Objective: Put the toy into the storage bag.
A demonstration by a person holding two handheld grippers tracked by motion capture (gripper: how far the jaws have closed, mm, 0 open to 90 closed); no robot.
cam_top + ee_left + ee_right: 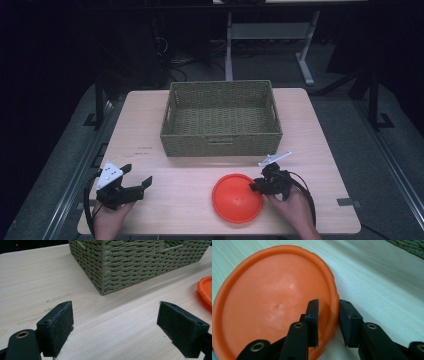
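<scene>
Dark room and bare floor surround the pale wooden table, which carries a woven basket at the upper centre of the high view and an orange plate at the lower centre, close to the near edge.

The right gripper straddles the plate's rim at the plate's right side: one jaw sits inside the dish, the other outside, and in the right gripper view the rim fills the narrow gap between them, so the jaws are pinching the plate or very nearly so. The left gripper hovers at the lower left of the high view with its jaws spread wide over bare wood, holding nothing.

Judging by the hold, the bite covers only a thin strip of rim on one side. If the plate is lifted that way, its far side will likely droop and the smooth plastic could slide out of the pads. A lift that starts before the pads press firmly would just push the plate toward the left.

Room is decent: bare table lies between plate and basket, and the basket is empty with an open top. Its near wall stands high, though, so a sagging plate could catch on it. The near table edge is close to the plate, leaving little margin for a slip that way
</scene>
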